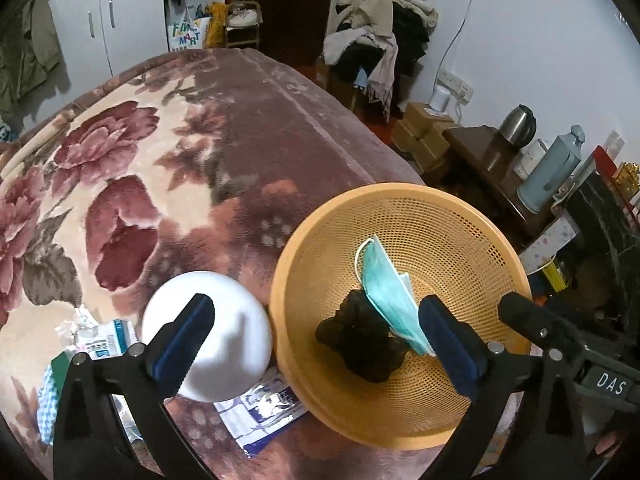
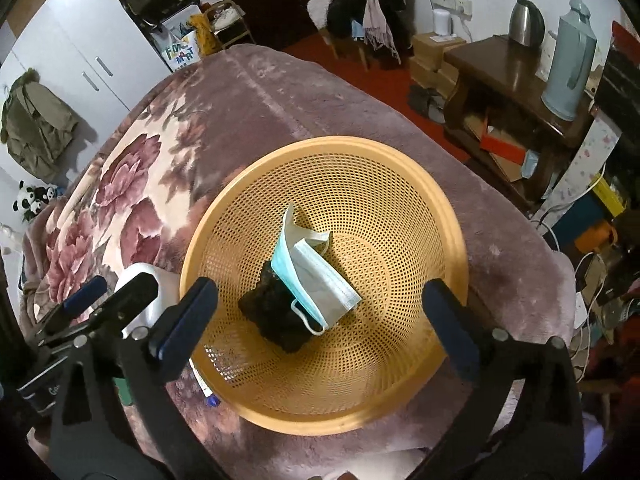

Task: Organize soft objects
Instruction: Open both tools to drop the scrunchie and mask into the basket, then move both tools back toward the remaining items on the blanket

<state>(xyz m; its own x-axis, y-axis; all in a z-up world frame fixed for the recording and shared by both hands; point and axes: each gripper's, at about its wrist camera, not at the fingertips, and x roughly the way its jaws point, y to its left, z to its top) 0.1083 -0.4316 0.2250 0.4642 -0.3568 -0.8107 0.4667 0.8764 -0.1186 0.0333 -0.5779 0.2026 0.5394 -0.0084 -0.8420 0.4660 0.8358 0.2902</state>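
While both grippers' jaws gape empty, the mask (image 2: 316, 276) and dark wad (image 2: 276, 316) already lie in the basket (image 2: 448, 216) ahead, packets (image 1: 266, 408) beside the left gripper (image 1: 320, 336) remaining.

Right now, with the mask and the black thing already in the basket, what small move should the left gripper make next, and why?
Probably shift the left gripper left and lower it toward the white ball. The mask and black lump already lie in the basket, both grippers are open and empty, and the ball sits on the blanket just outside the rim, beside the left finger.
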